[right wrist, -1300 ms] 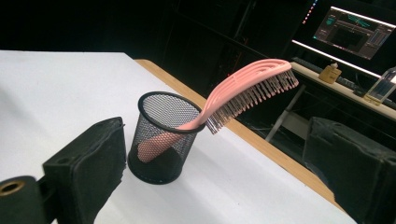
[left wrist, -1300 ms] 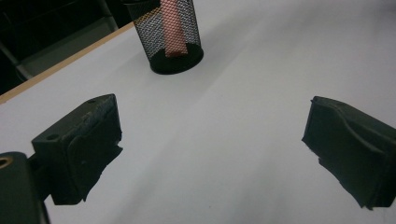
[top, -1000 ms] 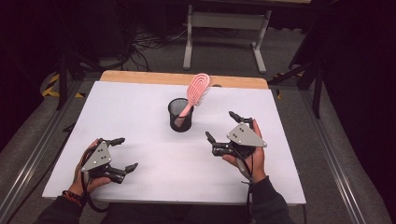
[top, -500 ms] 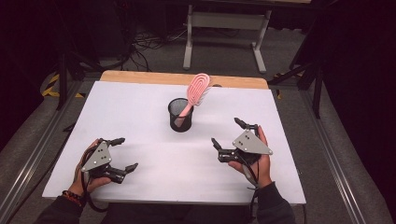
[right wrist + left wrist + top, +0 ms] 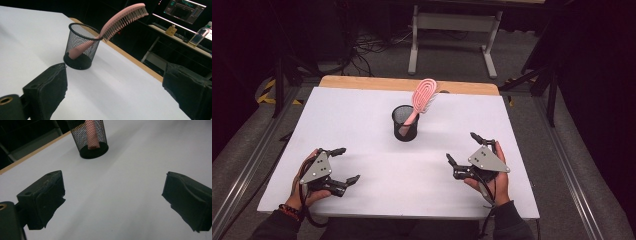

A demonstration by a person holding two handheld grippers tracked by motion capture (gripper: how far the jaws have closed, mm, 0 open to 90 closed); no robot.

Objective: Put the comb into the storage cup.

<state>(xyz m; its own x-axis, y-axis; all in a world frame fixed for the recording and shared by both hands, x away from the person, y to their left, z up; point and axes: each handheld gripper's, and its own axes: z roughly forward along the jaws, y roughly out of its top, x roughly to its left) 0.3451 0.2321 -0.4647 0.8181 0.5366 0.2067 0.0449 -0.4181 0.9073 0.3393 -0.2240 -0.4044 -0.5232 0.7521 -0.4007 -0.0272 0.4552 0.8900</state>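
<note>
The left gripper [image 5: 342,165] has its jaws spread wide with nothing between them; in the left gripper view only bare white table [image 5: 130,182] lies in the gap. It rests low at the near left of the table, held in the person's left hand [image 5: 304,187], with the grey plate on top and a dark band at the wrist.

The right gripper [image 5: 464,147] is likewise spread wide and holds nothing. It sits at the near right of the table in the person's right hand [image 5: 492,182], jaws turned toward the middle of the table.

Between the two grippers, farther away and well apart from both, stands a black mesh cup [image 5: 405,122], upright near the middle of the table. A pink hairbrush [image 5: 423,97] stands in it with its handle down inside the mesh and its head leaning out over the rim toward the far right. In the right gripper view the brush [image 5: 120,21] rests against the rim of the cup [image 5: 81,46], bristles facing down.

Beyond the white top, a wooden edge [image 5: 362,82] runs along the far side.
</note>
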